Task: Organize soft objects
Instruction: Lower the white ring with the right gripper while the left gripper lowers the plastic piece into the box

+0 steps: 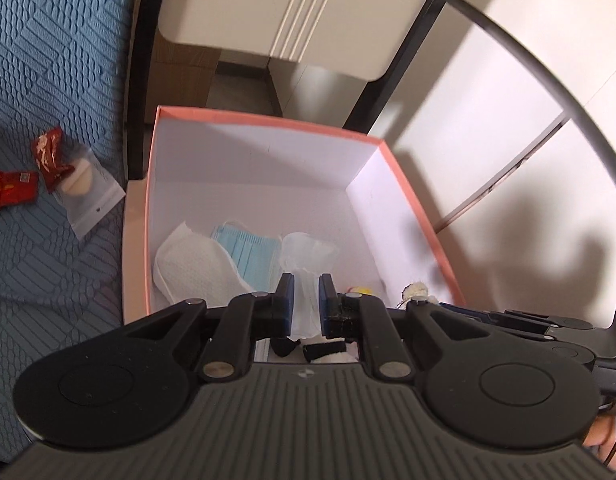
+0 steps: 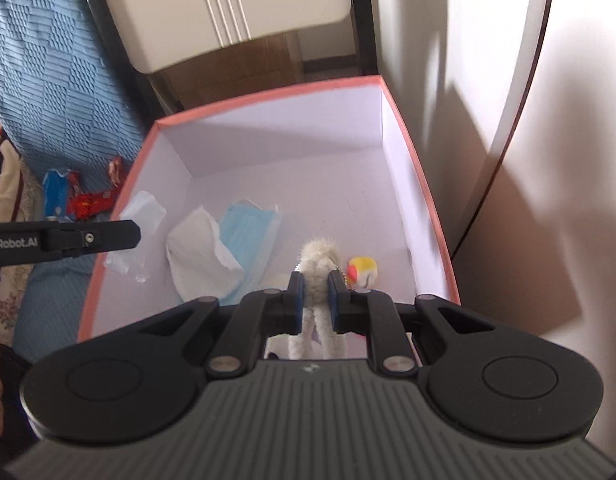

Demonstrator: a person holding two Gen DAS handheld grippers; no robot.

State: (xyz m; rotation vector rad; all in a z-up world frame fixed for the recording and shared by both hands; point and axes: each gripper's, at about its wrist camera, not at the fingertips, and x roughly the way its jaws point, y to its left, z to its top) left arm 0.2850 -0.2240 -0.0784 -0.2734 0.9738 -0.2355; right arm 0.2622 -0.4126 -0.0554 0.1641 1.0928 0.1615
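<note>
Closest to the lens, the left gripper (image 1: 304, 298) clamps a crumpled translucent white plastic bag (image 1: 308, 258) above the near edge of the pink-rimmed white cardboard box (image 1: 268, 120). Beside it the right gripper (image 2: 316, 298) pinches a fuzzy white plush toy (image 2: 320, 262) over the box's near right corner. On the box floor, toward its left wall, lie a folded white tissue (image 1: 192, 266) and a pale blue pleated face mask (image 1: 248, 248).

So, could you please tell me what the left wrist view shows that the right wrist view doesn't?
Only the left wrist view shows the left gripper closed on a clear plastic bag, plus a pouch with a powder puff on the blue bedspread. Only the right wrist view shows the right gripper closed on a white plush toy. Both show the pink box, blue face mask and white cloth.
</note>
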